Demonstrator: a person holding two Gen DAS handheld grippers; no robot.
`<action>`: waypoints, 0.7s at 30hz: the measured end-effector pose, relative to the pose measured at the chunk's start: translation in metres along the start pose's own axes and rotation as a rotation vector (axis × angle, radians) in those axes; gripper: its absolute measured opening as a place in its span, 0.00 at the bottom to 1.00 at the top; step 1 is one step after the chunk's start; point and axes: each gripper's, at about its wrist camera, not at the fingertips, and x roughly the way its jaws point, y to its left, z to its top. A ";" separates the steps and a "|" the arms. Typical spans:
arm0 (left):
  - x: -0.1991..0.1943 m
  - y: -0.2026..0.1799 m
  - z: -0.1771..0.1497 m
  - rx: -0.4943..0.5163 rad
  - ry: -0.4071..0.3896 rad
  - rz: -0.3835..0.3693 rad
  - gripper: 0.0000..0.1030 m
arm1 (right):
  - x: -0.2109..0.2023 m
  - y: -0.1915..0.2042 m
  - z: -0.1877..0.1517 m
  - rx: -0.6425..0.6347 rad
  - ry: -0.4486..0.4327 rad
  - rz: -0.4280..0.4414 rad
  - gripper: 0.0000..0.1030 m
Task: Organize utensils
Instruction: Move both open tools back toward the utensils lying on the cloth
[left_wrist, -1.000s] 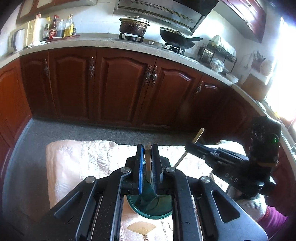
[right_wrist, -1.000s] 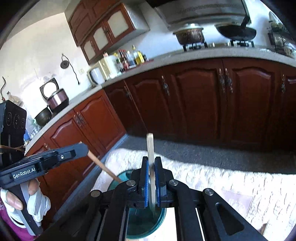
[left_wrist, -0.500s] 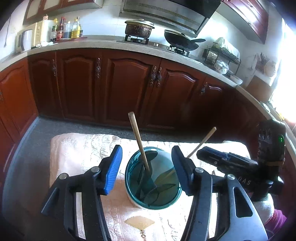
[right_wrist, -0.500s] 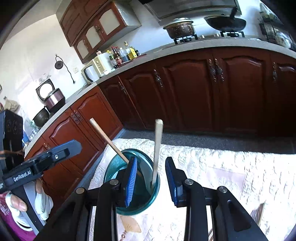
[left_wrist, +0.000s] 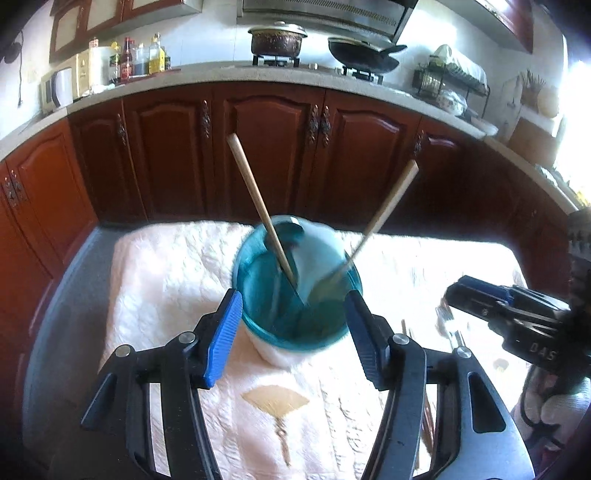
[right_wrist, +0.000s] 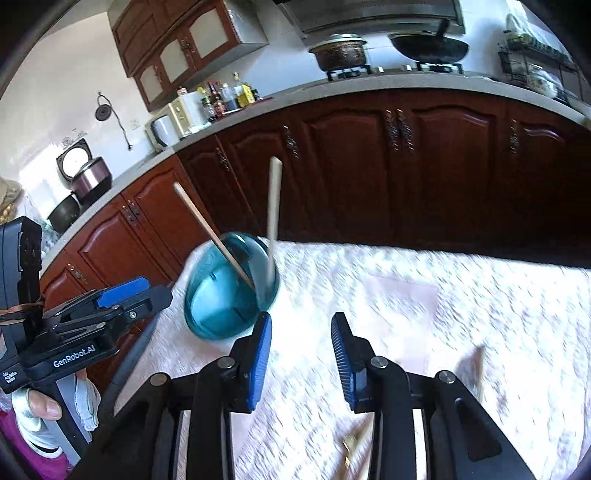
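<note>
Both wooden-handled utensils (left_wrist: 255, 206) stand in the round teal translucent cup (left_wrist: 295, 291) toward the far edge of the cream quilted surface (left_wrist: 166, 277). Left tool (left_wrist: 293, 332) gapes wide, empty; right tool (right_wrist: 301, 354), just been opening, holds nothing. Loose cutlery (left_wrist: 448, 326) near the right edge looks left to collect.
</note>
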 end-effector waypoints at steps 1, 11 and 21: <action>0.001 -0.005 -0.005 0.008 0.006 0.003 0.56 | -0.003 -0.003 -0.005 0.006 0.005 -0.009 0.39; 0.010 -0.055 -0.036 0.100 0.037 -0.020 0.56 | -0.034 -0.053 -0.057 0.089 0.056 -0.108 0.40; 0.027 -0.082 -0.047 0.144 0.081 -0.050 0.56 | -0.055 -0.107 -0.092 0.190 0.070 -0.207 0.43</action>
